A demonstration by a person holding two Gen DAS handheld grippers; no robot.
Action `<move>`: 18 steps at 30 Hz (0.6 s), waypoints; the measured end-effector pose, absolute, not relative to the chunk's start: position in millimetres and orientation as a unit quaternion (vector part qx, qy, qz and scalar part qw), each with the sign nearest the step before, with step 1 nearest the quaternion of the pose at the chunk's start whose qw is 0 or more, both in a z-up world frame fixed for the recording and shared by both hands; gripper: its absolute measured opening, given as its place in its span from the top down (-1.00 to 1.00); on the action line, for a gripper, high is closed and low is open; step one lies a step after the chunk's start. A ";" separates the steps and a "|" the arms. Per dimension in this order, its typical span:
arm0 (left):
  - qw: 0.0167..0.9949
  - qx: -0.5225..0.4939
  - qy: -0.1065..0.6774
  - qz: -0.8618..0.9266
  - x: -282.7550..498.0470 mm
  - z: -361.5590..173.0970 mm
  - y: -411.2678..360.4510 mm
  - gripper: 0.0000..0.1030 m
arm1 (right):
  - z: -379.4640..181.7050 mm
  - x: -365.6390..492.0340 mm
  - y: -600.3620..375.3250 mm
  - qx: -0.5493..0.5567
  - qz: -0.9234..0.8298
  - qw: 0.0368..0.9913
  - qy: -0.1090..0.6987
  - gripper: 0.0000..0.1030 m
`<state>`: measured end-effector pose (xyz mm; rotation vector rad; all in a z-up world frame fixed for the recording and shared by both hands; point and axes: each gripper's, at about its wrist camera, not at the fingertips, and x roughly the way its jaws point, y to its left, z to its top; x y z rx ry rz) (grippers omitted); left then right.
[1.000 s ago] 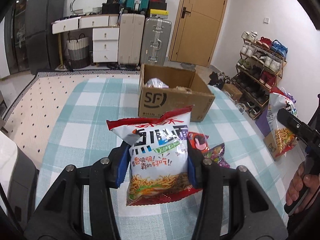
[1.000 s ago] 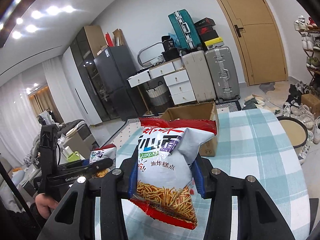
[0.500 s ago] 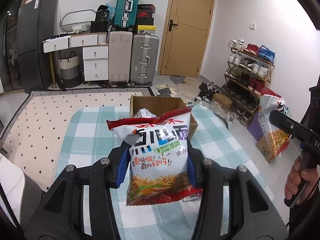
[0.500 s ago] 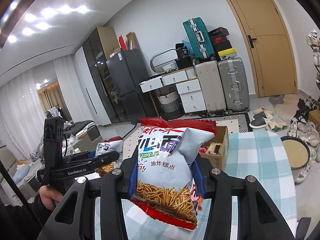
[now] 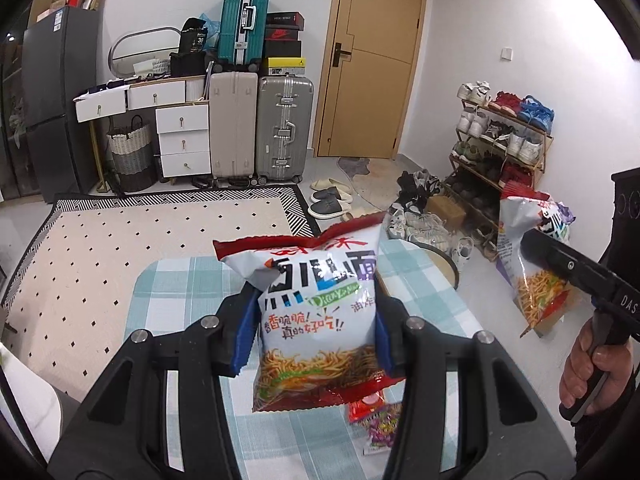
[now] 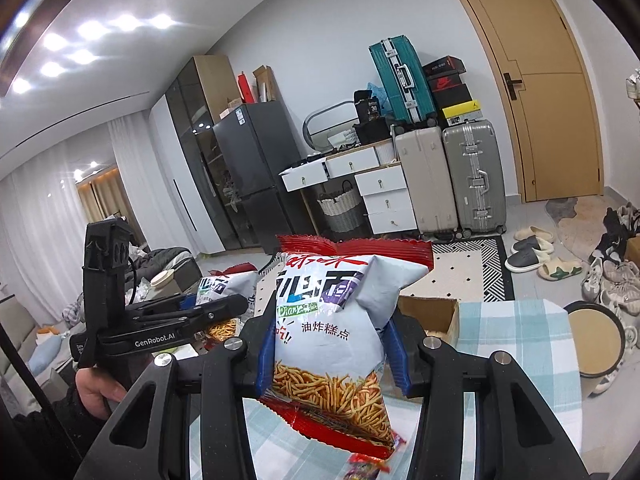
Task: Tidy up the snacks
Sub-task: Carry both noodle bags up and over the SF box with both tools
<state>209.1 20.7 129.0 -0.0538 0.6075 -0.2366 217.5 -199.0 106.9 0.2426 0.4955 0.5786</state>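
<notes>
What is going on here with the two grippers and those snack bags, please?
A person holds a gripper in each hand, and each is shut on a bag of fried noodle snacks: the left gripper on one bag, the right gripper on another bag. Both bags hang above the checked table. A cardboard box stands open there, and small packets lie loose.

Two noodle-snack bags (image 5: 320,312) (image 6: 332,340), one in each of two grippers. Three suitcases (image 5: 282,128): teal, beige, silver. One cardboard box (image 6: 434,314), one small candy packet (image 5: 376,420), one checked tablecloth (image 5: 184,292).
</notes>
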 end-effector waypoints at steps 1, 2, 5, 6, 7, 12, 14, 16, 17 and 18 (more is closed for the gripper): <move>0.946 -0.023 0.303 -0.114 218.1 129.6 17.8 0.13 | 107.6 228.7 -197.7 0.115 0.279 0.921 0.245 0.12; 0.945 -0.019 0.307 -0.113 231.8 127.4 14.7 0.13 | 107.3 237.0 -196.1 0.111 0.278 0.921 0.248 0.12; 0.939 -0.011 0.327 -0.108 270.4 119.2 0.9 0.13 | 102.0 267.6 -190.7 0.098 0.273 0.920 0.262 0.12; 0.937 -0.009 0.333 -0.107 282.7 116.0 -2.4 0.13 | 98.1 277.1 -189.5 0.094 0.270 0.920 0.267 0.12; 0.935 -0.005 0.339 -0.106 295.6 112.2 -5.6 0.13 | 93.5 287.1 -188.4 0.092 0.268 0.920 0.272 0.12; 0.926 0.006 0.365 -0.099 359.1 76.3 -18.1 0.12 | 61.5 344.7 -179.6 0.083 0.262 0.912 0.303 0.12; 0.921 0.006 0.377 -0.095 380.4 61.7 -21.0 0.12 | 45.4 365.8 -176.4 0.084 0.264 0.907 0.318 0.12; 0.916 0.003 0.388 -0.099 400.5 43.5 -21.0 0.12 | 28.1 385.2 -171.4 0.080 0.262 0.902 0.333 0.12; 0.914 0.002 0.392 -0.099 409.3 35.9 -21.4 0.12 | 20.6 393.0 -169.1 0.077 0.262 0.900 0.340 0.12; 0.912 0.002 0.399 -0.099 418.1 26.5 -21.5 0.12 | 12.3 401.0 -166.9 0.074 0.262 0.898 0.346 0.12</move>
